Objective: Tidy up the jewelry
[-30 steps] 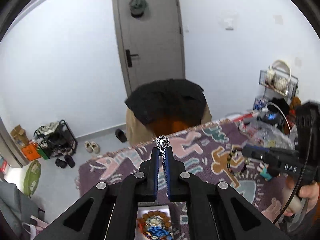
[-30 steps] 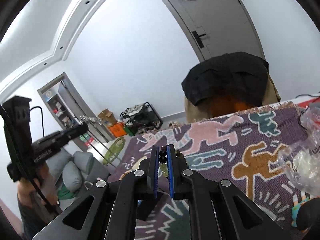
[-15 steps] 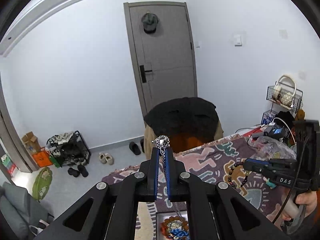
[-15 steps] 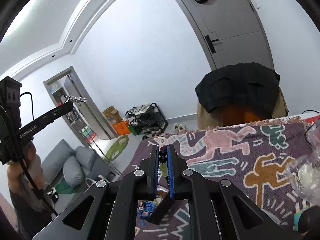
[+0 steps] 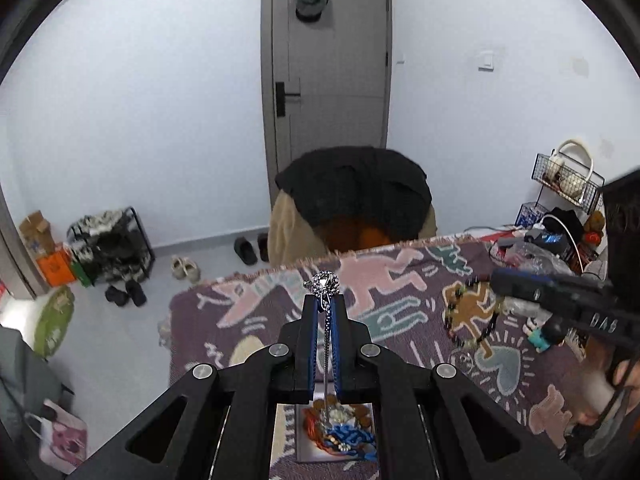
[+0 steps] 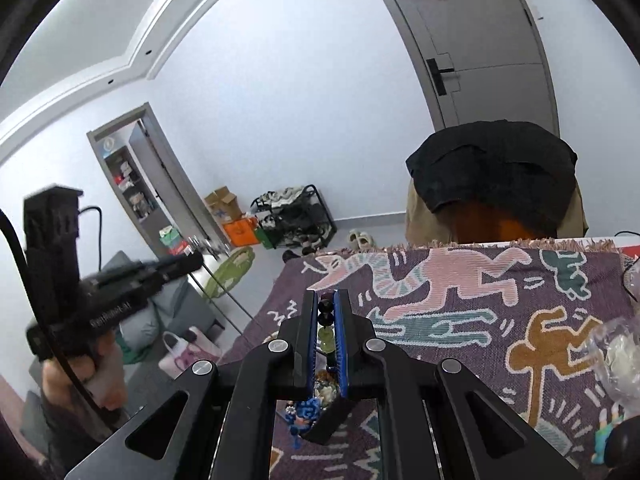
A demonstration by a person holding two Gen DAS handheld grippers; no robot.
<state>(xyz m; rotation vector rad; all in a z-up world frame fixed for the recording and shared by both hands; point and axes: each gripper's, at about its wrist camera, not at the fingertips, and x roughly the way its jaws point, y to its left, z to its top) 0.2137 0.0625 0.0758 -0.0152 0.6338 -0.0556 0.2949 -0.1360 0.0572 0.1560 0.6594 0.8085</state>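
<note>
My left gripper (image 5: 325, 300) is shut on a silver chain necklace (image 5: 325, 281). Its knotted end sticks out past the tips, and the chain runs back between the blue pads towards an open jewelry box (image 5: 336, 434) of colourful pieces below. My right gripper (image 6: 325, 297) is shut on a beaded bracelet (image 6: 325, 312) of dark and green beads, above the same jewelry box (image 6: 316, 404). In the left wrist view the right gripper (image 5: 498, 280) is at the right, with the bracelet (image 5: 474, 320) hanging as a loop. The left gripper (image 6: 194, 261) shows blurred in the right wrist view.
A patterned purple cloth (image 5: 400, 292) covers the table. Clear plastic bags and clutter (image 5: 536, 256) lie at its far right. Beyond the far edge stands a chair draped in a black garment (image 5: 352, 192). A person's hand (image 6: 100, 364) holds the left gripper's handle.
The left gripper rose, then sank back towards the table, keeping the chain. The right gripper shifted sideways with the bracelet, and the jewelry box came into view beneath it.
</note>
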